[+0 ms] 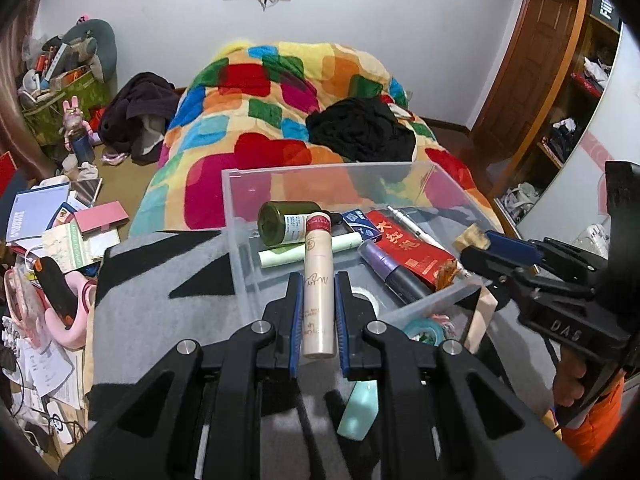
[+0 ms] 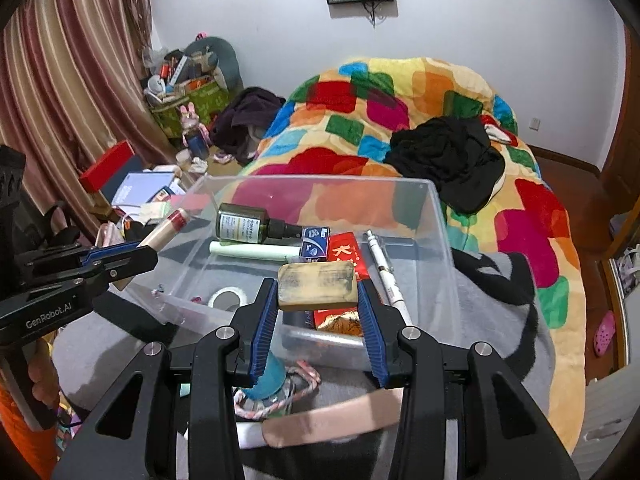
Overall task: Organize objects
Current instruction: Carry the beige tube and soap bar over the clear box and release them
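Beige tube (image 1: 318, 288): light, stiff, slick; left gripper (image 1: 318, 280) clamps its middle
Tan block (image 2: 317, 286): scuffed, firm-looking; right gripper (image 2: 318, 300) pinches its ends over clear box (image 2: 438, 216)

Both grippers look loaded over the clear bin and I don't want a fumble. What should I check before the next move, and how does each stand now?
1. Left gripper shut on the beige tube: ok.
2. Right gripper shut on the worn tan block: ok.
3. Block is over the clear bin: ok.
4. Free floor space in the bin: ok, bare patch near the tape roll.
5. Tube clear of the green bottle: cannot tell.
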The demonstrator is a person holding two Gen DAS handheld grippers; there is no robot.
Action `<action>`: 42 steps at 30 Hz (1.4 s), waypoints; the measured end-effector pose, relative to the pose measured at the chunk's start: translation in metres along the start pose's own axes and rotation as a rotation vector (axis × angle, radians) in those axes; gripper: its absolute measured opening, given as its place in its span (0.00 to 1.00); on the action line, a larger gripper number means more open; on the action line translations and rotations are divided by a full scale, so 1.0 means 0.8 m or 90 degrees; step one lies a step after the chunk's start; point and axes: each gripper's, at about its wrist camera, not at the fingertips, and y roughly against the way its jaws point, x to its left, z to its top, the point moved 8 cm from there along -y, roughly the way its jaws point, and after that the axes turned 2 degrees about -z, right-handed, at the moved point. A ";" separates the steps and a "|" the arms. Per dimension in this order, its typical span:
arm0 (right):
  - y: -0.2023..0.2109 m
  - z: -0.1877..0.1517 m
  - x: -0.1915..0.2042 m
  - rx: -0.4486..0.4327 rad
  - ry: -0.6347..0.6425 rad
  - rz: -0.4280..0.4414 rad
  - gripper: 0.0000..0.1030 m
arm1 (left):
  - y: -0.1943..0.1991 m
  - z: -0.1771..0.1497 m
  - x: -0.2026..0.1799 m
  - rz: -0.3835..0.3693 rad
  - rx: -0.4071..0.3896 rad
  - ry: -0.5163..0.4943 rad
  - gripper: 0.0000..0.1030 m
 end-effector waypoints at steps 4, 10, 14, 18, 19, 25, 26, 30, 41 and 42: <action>-0.018 0.000 0.004 0.019 0.000 0.001 0.36 | -0.014 0.003 -0.002 0.004 0.013 -0.003 0.14; -0.035 0.000 0.016 0.036 0.015 -0.002 0.36 | -0.029 0.003 -0.002 0.008 0.034 -0.001 0.14; -0.039 -0.001 0.020 0.042 0.015 0.001 0.36 | -0.035 0.000 -0.002 0.004 0.043 0.001 0.14; -0.040 0.000 0.023 0.042 0.019 -0.005 0.36 | -0.035 -0.002 -0.005 0.002 0.044 -0.002 0.14; -0.040 0.000 0.024 0.043 0.021 -0.007 0.36 | -0.033 -0.002 -0.007 0.003 0.041 -0.003 0.14; -0.029 0.000 0.029 0.031 0.031 -0.011 0.52 | -0.018 -0.001 -0.016 0.004 0.025 -0.018 0.15; -0.025 0.000 0.029 0.024 0.033 -0.013 0.55 | -0.014 -0.001 -0.017 0.005 0.022 -0.021 0.16; -0.007 0.001 0.030 0.005 0.039 -0.017 0.58 | 0.005 -0.001 -0.023 0.005 -0.003 -0.026 0.28; 0.052 -0.013 0.024 -0.049 0.045 -0.025 0.68 | 0.056 -0.027 -0.030 0.014 -0.057 -0.044 0.59; 0.056 -0.017 0.024 -0.052 0.046 -0.026 0.69 | 0.057 -0.031 -0.029 0.014 -0.056 -0.044 0.59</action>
